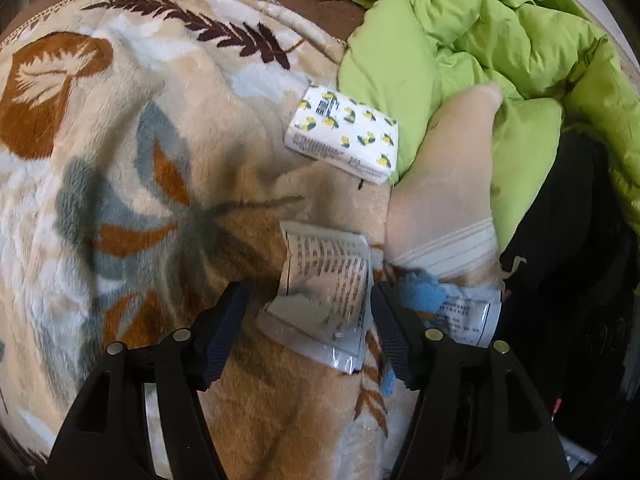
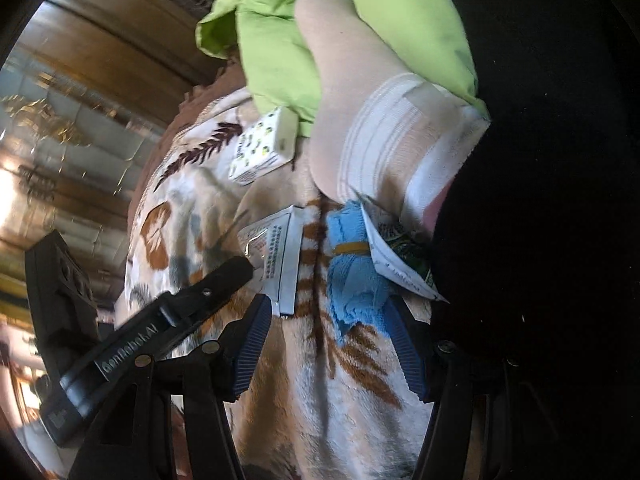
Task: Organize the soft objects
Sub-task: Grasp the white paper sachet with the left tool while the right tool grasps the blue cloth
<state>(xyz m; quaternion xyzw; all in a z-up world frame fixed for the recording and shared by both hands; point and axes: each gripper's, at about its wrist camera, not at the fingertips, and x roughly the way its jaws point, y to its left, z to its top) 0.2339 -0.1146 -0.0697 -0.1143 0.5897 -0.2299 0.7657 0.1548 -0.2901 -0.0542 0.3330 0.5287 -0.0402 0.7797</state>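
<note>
Both tongs are spread wide, gripping nothing. The left tongs [image 1: 310,312] straddle a crinkly clear-and-white printed plastic sachet [image 1: 324,300] lying on the plush beige blanket with brown and grey leaf print [image 1: 140,184]. The right tongs [image 2: 328,328] hover at a fluffy blue cloth bundle tied with a yellow band [image 2: 352,276], just right of that sachet. Beyond the sachet sits a white tissue pack with lemon print [image 1: 344,136], beside a cream sock with ribbed cuff [image 1: 448,184] resting against the crumpled lime-green quilt [image 1: 500,40].
</note>
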